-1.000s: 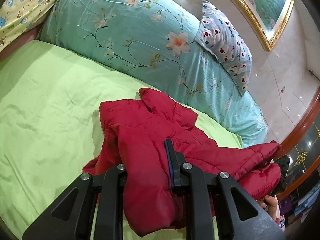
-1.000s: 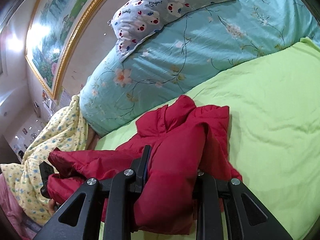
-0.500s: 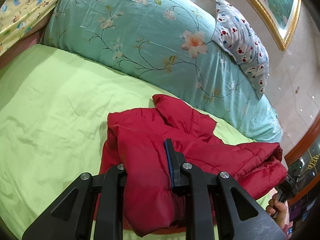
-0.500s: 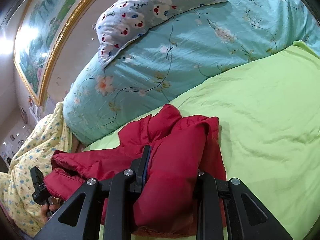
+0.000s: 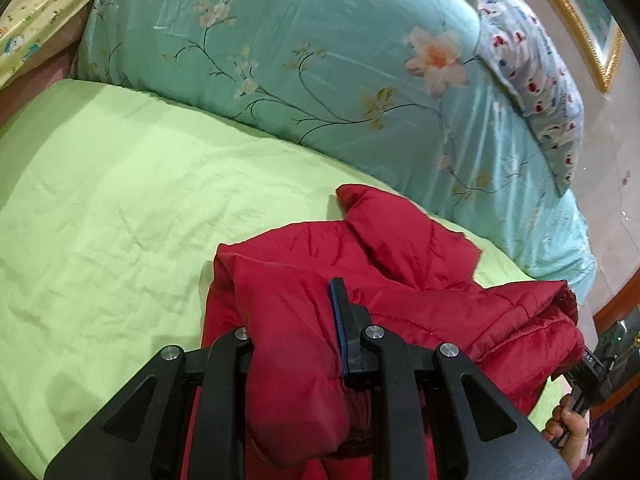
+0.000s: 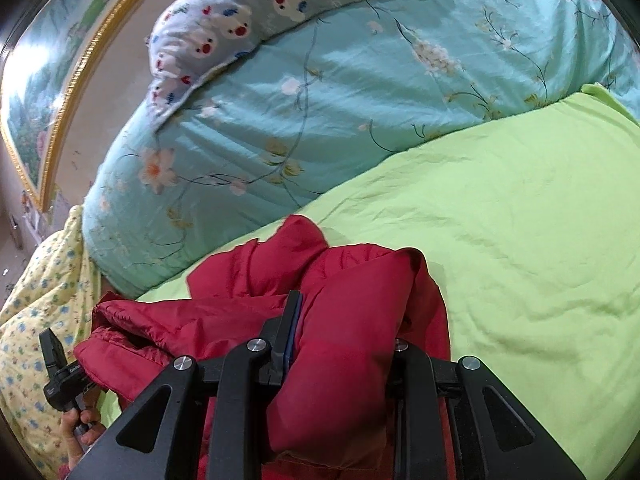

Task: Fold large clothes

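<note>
A red padded jacket (image 5: 360, 276) lies bunched on the green bed sheet (image 5: 120, 208). My left gripper (image 5: 296, 332) is shut on a thick fold of the jacket; the fabric bulges between the fingers and hides the left one. In the right wrist view my right gripper (image 6: 344, 344) is shut on another fold of the same jacket (image 6: 248, 320), and the cloth covers its right finger. Each view shows the other gripper at the jacket's far end, in a hand (image 5: 572, 428) (image 6: 76, 428).
A big teal floral duvet (image 5: 320, 68) is piled along the far side of the bed, with a grey patterned pillow (image 5: 532, 76) on it. A yellow printed quilt (image 6: 36, 300) lies at the bed's edge. A gold-framed picture (image 6: 36, 92) hangs on the wall.
Both grippers have moved forward over the bed with the jacket held, carrying its gripped edge towards the duvet. The jacket is more bunched up. Both stay shut.
</note>
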Tool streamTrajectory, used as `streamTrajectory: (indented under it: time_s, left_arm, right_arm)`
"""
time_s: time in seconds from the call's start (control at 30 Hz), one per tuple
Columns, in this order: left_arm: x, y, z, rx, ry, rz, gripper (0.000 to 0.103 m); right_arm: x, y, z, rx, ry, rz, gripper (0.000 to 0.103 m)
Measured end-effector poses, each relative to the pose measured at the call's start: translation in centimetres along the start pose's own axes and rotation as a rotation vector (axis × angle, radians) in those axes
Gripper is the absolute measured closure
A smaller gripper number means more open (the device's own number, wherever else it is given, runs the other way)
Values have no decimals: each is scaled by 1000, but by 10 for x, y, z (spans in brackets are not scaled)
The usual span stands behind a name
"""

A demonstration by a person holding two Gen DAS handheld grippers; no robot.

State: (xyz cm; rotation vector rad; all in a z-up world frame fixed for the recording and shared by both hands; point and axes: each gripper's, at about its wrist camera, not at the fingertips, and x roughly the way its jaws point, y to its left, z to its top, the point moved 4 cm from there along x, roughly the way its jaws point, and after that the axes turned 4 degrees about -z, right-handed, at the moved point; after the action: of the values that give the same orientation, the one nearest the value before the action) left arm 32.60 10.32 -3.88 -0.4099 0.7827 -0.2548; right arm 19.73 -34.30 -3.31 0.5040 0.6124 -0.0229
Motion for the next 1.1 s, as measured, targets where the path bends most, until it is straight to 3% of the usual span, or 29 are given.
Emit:
streamTrajectory:
  time_s: [0.33, 0.63, 0.77, 0.93, 1.0, 1.1]
  left_arm:
    - [47, 6, 17, -15, 20, 56, 82]
    - [72, 11, 22, -47, 55, 51, 81]
    - [53, 2, 23, -41, 35, 43, 78]
    - [-5, -6, 21, -19, -54, 18, 58]
    - [-32, -12, 17, 0, -102, -10, 57]
    - [-50, -28, 8, 54, -112, -63, 57]
  right_arm:
    - [52, -9, 9, 27, 28, -71, 80]
    - [97, -21, 8, 41, 74, -86, 79]
    - [108, -27, 10, 69, 90, -85, 79]
    - [113, -29, 11, 80, 89, -78, 79]
    - [112, -30, 11, 84, 86, -78, 79]
    - [112, -30, 10, 86, 82, -77, 79]
